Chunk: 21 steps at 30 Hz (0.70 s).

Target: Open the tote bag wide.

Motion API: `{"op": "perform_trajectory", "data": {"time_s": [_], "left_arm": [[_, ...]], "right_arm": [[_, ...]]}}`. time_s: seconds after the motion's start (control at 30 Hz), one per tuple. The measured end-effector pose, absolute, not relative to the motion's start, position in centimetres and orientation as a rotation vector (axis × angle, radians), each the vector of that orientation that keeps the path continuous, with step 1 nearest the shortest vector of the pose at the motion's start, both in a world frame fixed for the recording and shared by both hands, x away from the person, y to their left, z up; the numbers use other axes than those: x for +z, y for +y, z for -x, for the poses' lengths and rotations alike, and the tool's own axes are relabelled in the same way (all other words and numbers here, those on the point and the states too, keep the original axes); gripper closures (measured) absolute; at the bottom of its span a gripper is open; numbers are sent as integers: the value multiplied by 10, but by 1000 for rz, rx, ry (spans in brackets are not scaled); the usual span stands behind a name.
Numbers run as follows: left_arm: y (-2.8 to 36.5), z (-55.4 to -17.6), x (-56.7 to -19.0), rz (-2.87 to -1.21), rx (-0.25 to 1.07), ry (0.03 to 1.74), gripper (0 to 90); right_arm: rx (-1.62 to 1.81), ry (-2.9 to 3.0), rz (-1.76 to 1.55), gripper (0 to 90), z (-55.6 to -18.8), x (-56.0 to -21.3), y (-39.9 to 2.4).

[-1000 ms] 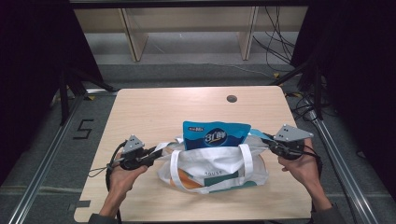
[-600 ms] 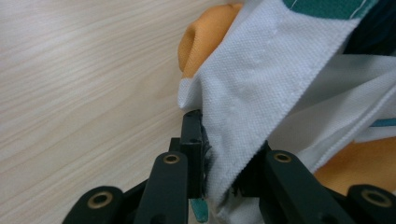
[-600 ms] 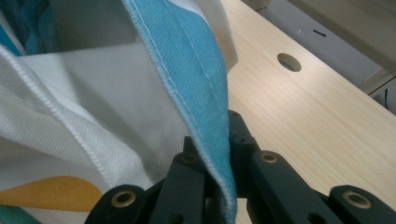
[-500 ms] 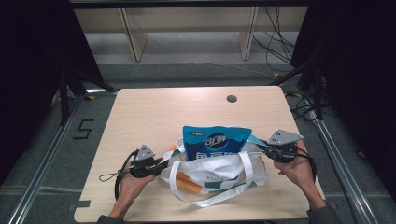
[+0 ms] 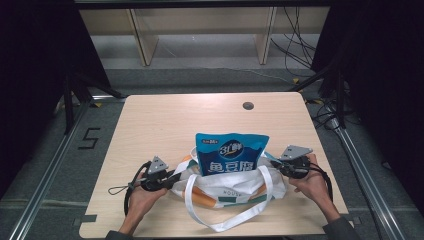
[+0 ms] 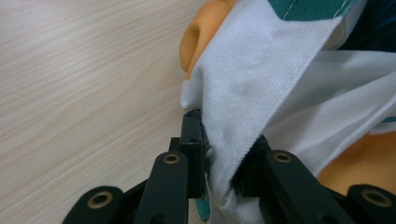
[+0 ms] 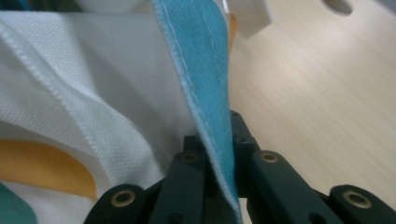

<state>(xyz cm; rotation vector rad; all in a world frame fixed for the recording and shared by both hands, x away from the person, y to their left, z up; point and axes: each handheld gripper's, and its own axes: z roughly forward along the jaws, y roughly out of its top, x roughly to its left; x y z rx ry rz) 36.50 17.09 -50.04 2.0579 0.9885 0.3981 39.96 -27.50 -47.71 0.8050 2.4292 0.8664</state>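
A white cloth tote bag (image 5: 225,187) with orange and green patches lies near the table's front edge, its long handles trailing forward. A blue snack pouch (image 5: 230,152) stands upright out of its mouth. My left gripper (image 5: 172,178) is shut on the bag's left rim, white fabric (image 6: 243,116) pinched between the black jaws. My right gripper (image 5: 274,162) is shut on the bag's right rim, where a blue fabric edge (image 7: 205,70) runs between its jaws. Both hands sit low, close to the tabletop.
The light wooden table (image 5: 160,125) stretches behind the bag, with a small dark round hole (image 5: 248,105) near its far edge. Metal rails flank the table; wooden shelving stands on the floor beyond. Cables trail at the right.
Both hands have sunk toward the table with the bag's rim held. The bag has slackened and settled on the table, and more of the blue pouch stands out of it.
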Motion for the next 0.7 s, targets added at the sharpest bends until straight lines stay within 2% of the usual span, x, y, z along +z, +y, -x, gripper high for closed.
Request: {"op": "perform_trajectory", "data": {"time_s": [0.23, 0.4, 0.43, 0.7], "left_arm": [[171, -367, -507, -2042, 381, 1007, 766], [170, -369, -510, -2011, 361, 1026, 765], [172, -369, -509, -2046, 366, 1014, 765], [177, -389, -513, -2004, 400, 1070, 757]], "right_arm": [[835, 2476, -849, 874, -406, -503, -275], [838, 2489, -834, 873, -408, -503, -276], [848, 2475, -844, 872, -409, -503, -275], [859, 2450, -875, 869, -439, -504, -268]]}}
